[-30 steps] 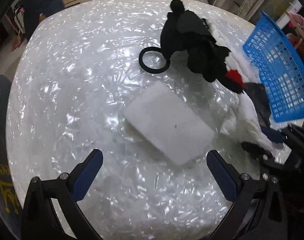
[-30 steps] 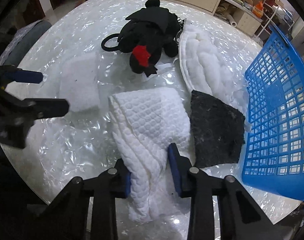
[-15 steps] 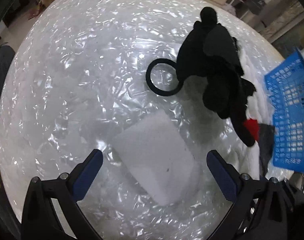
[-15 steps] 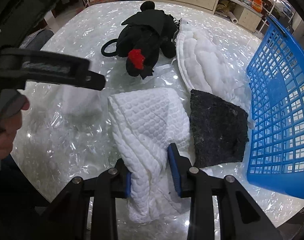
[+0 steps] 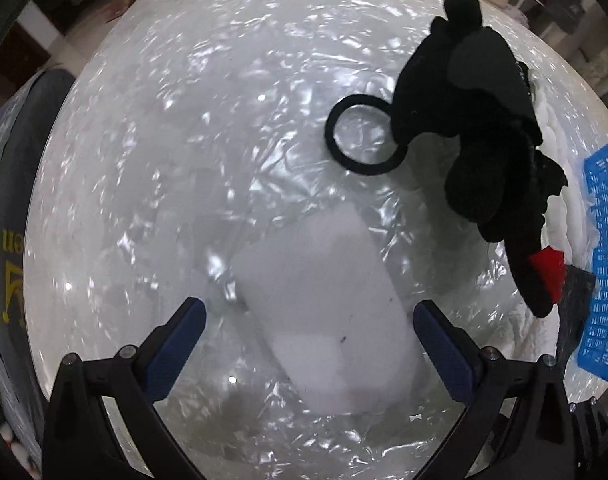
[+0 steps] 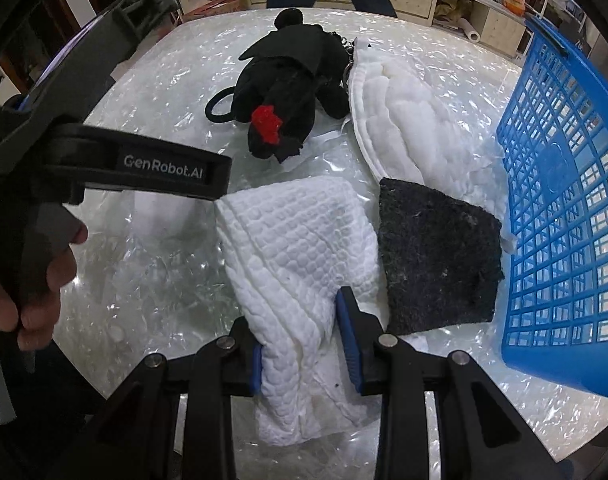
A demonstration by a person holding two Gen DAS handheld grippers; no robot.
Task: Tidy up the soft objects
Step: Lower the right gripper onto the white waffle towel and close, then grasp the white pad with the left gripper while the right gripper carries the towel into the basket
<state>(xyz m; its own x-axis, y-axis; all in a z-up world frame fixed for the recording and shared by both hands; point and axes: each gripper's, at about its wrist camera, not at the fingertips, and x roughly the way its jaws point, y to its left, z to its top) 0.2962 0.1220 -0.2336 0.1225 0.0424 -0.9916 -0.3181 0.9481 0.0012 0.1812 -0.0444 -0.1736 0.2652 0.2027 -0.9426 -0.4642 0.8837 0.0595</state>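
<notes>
Between your wide-open left gripper (image 5: 310,346) jaws sits the sponge (image 5: 328,316), untouched: light and squashy, so take it across the short sides, mid-block. Your right gripper (image 6: 304,338) is clamped on the towel (image 6: 299,264), limp cloth; expect it to drape.

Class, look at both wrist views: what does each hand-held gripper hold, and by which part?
The right hand-held gripper pinches the white waffle cloth at its bunched near end. The left hand-held gripper holds nothing.
</notes>
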